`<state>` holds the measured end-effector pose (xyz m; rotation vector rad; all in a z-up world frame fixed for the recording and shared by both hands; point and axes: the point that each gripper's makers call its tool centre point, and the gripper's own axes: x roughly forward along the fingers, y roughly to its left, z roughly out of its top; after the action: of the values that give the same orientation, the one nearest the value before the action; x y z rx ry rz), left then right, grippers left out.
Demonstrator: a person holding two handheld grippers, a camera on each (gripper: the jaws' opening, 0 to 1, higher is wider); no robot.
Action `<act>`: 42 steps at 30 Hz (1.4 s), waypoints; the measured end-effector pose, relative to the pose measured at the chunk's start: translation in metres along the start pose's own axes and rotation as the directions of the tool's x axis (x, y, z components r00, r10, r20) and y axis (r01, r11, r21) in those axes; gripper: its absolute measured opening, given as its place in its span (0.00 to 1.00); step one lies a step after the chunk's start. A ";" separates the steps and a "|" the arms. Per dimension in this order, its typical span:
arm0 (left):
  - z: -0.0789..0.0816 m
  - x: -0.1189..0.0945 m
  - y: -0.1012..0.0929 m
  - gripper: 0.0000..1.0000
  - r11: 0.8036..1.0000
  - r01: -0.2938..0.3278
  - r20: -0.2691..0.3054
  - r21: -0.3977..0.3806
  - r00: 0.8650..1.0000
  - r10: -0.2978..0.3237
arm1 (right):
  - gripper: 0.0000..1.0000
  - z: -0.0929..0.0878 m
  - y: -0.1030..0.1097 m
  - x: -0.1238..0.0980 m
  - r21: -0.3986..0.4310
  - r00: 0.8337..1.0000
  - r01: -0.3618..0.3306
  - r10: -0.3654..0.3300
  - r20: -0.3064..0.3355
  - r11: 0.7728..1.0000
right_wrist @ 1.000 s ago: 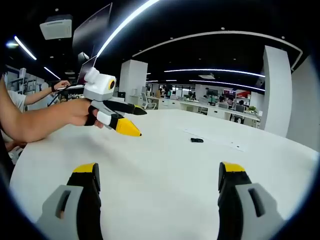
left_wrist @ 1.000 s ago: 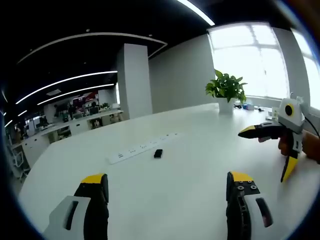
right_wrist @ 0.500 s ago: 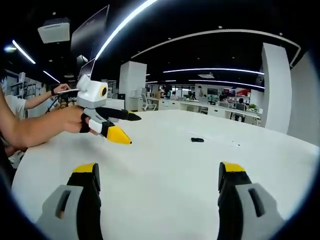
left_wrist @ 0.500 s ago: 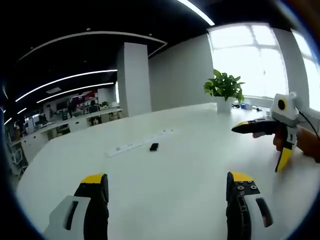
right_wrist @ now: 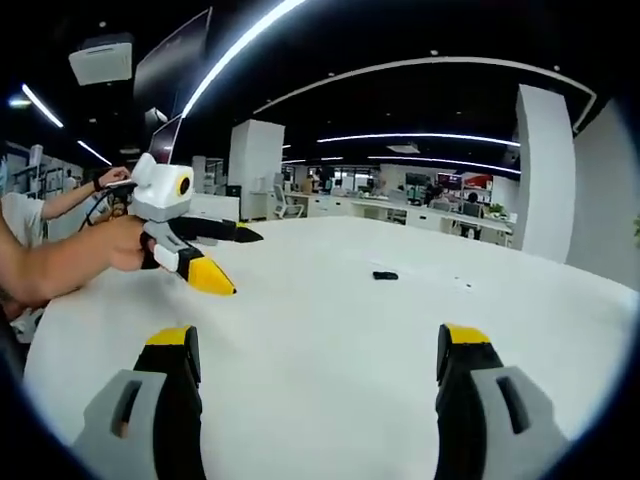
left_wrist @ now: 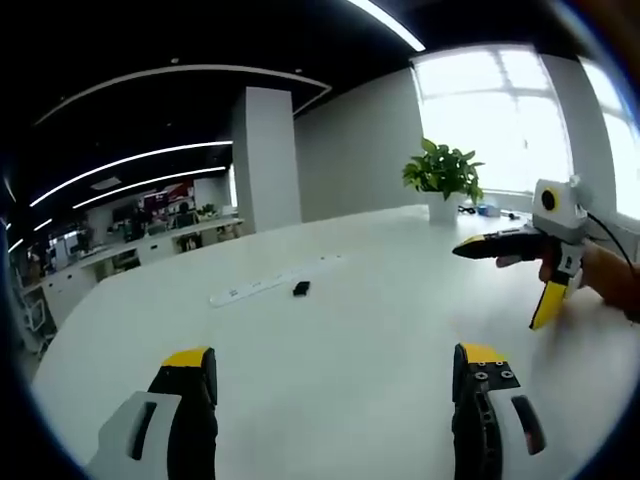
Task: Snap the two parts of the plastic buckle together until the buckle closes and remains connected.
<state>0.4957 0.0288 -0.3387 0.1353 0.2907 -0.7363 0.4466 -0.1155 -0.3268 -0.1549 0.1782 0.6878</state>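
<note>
- While both grippers hang over the white table (left_wrist: 330,350), one small black buckle (left_wrist: 301,288) lies flat on it, well ahead of both; can't tell if it's one piece or two parts, too tiny.
- One left gripper (left_wrist: 335,375): jaws spread wide, nothing between them. It also pops up in the right gripper view (right_wrist: 225,262), held by a hand (right_wrist: 125,245), well left of the buckle (right_wrist: 385,275).
- One right gripper (right_wrist: 318,365): jaws wide apart too, holding nothing. In the left gripper view it's (left_wrist: 505,280) well right of the buckle.
- One white power strip (left_wrist: 262,283) sits just beside the buckle, on the side away from the grippers.
- One potted plant (left_wrist: 441,178) stands far beyond the buckle, near the window.
</note>
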 end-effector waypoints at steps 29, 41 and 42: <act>-0.025 -0.044 -0.017 0.93 0.999 -0.023 0.001 -0.042 1.000 0.023 | 1.00 -0.013 0.005 -0.024 -0.067 0.997 0.076 -0.077 -0.016 0.995; -0.024 -0.046 -0.023 0.97 1.000 -0.015 0.026 -0.027 1.000 0.016 | 1.00 -0.015 -0.005 -0.036 -0.104 0.991 0.133 -0.134 -0.004 0.986; -0.023 -0.046 -0.022 0.97 0.999 -0.015 0.030 -0.031 0.999 0.016 | 1.00 -0.015 -0.006 -0.036 -0.101 0.991 0.134 -0.135 -0.003 0.986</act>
<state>0.4434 0.0470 -0.3472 0.0967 0.2717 -0.7180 0.4214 -0.1452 -0.3336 -0.2645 0.1412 0.5612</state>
